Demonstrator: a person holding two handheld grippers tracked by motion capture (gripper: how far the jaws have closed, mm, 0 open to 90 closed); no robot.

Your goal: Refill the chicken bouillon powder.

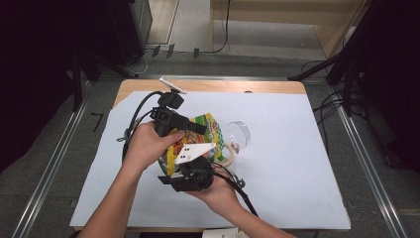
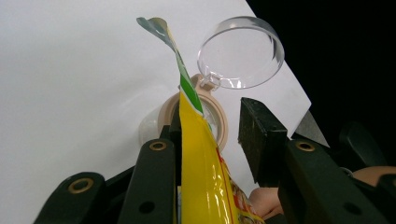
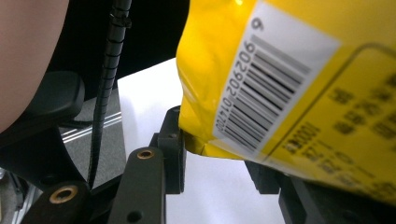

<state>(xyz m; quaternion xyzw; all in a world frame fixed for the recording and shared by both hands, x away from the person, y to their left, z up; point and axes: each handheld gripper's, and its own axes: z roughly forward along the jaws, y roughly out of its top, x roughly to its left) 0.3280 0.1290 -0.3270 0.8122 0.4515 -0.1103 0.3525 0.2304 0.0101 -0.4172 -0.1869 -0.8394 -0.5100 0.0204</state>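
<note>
A yellow and green snack bag [image 1: 210, 128] is held up over the table between both grippers. In the left gripper view the bag [image 2: 198, 154] runs edge-on between the jaws of my left gripper [image 2: 210, 126]. It lies against the left jaw, and a gap shows to the right jaw. My right gripper [image 3: 217, 135] has the bag's barcode end [image 3: 261, 93] between its jaws, with the left jaw touching the bag's corner. Beyond the bag a clear jar with a tan rim [image 2: 220, 128] stands on the table, its clear lid [image 2: 240, 51] flipped open.
A white sheet [image 1: 297, 163] covers the wooden table [image 1: 208, 85]. The jar [image 1: 229, 154] and its lid [image 1: 240, 131] sit just right of the hands. Cables [image 1: 133, 121] trail from both grippers. Dark stands and floor rails surround the table.
</note>
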